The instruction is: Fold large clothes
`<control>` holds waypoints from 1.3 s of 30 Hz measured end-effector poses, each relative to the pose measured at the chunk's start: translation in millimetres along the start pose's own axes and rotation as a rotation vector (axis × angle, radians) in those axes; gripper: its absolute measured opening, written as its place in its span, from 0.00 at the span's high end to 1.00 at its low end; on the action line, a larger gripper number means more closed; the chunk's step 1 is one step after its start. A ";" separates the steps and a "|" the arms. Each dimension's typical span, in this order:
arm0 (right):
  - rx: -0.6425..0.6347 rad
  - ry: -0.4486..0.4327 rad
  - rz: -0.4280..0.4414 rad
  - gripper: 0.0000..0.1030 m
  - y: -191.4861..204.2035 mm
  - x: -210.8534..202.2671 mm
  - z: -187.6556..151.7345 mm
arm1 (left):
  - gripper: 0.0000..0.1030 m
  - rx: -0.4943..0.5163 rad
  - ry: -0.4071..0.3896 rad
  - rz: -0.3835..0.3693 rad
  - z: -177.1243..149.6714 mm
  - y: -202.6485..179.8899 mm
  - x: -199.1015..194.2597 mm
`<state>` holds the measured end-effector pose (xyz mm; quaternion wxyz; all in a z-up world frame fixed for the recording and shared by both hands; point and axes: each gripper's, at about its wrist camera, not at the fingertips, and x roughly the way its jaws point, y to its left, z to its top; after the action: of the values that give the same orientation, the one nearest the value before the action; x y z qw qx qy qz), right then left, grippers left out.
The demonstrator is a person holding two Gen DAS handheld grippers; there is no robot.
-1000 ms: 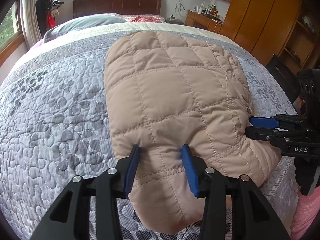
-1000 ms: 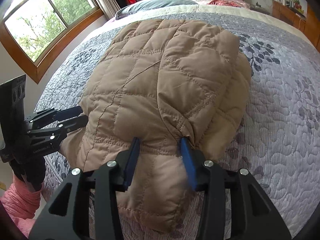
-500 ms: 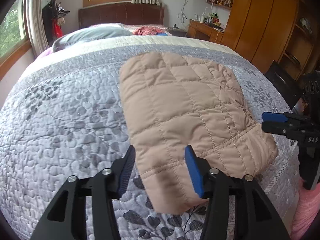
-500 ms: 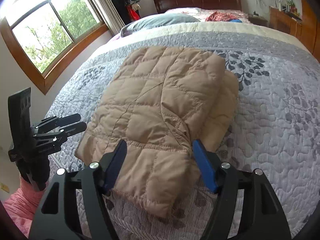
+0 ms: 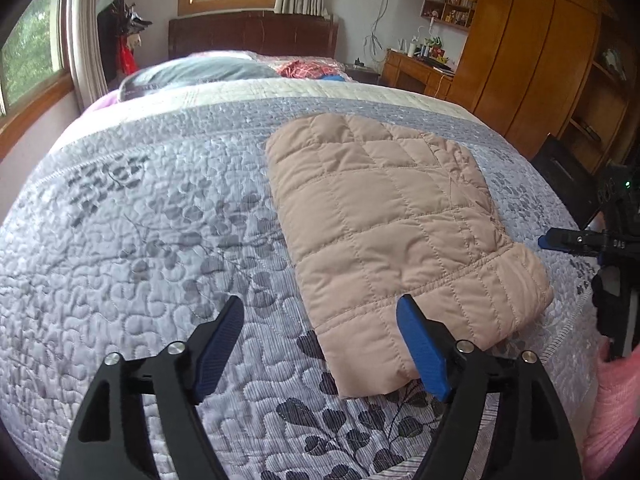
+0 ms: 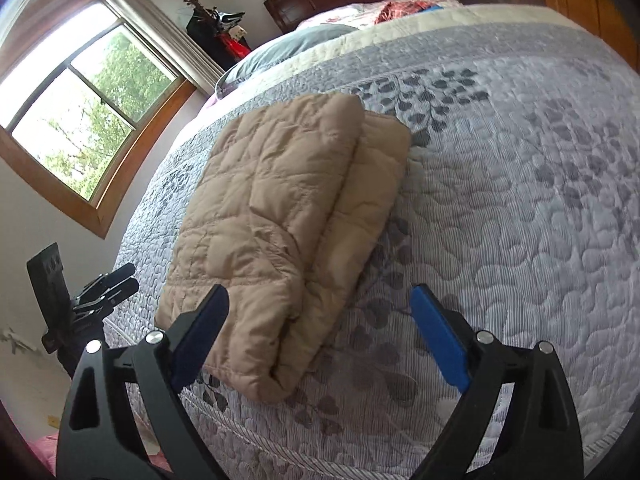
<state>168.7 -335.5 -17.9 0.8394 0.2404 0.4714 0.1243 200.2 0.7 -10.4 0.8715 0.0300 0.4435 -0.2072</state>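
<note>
A tan quilted jacket (image 5: 392, 224) lies folded into a flat rectangle on the grey patterned bedspread (image 5: 140, 240). In the right wrist view the jacket (image 6: 280, 216) shows two stacked layers. My left gripper (image 5: 320, 344) hovers above the jacket's near corner, its jaws opening wide, and nothing is pressed between them. My right gripper (image 6: 320, 332) hangs over the jacket's near end, jaws also opening, clear of the cloth. Each gripper shows at the edge of the other's view: the right gripper (image 5: 576, 240) and the left gripper (image 6: 108, 284).
A grey pillow (image 5: 200, 72) and red cloth (image 5: 304, 68) lie at the headboard end. Wooden wardrobes (image 5: 532, 60) and a desk (image 5: 416, 72) stand on the right, windows (image 6: 80, 120) on the left. A pink sleeve (image 5: 616, 400) shows at the bed's near edge.
Both grippers let go of the jacket's near edge, opened wide and drew back and up. The jacket now lies flat on the bed, smaller in both views.
</note>
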 end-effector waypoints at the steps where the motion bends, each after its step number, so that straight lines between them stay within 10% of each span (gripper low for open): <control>1: 0.014 0.008 0.016 0.11 -4.1 2.2 -0.6 | 0.21 -0.014 0.014 -0.028 -0.2 2.8 3.4; 20: 0.159 0.176 0.325 0.10 -30.4 78.4 2.3 | 0.13 -0.273 0.292 -0.530 16.4 39.4 114.8; 26: 0.062 0.196 0.314 0.12 -2.5 100.4 15.4 | 0.10 -0.237 0.273 -0.535 22.0 21.7 125.9; 32: -0.068 0.160 0.263 0.53 32.7 91.2 23.4 | 0.43 -0.200 0.186 -0.507 27.1 19.4 103.3; 39: -0.245 0.040 0.195 0.58 90.6 58.7 53.1 | 0.50 -0.205 0.047 -0.530 54.9 28.3 65.7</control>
<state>246.4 -247.8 9.8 0.8368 0.1782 0.4437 0.2668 287.2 -8.5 -32.5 0.7750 -0.1707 0.4745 -0.3810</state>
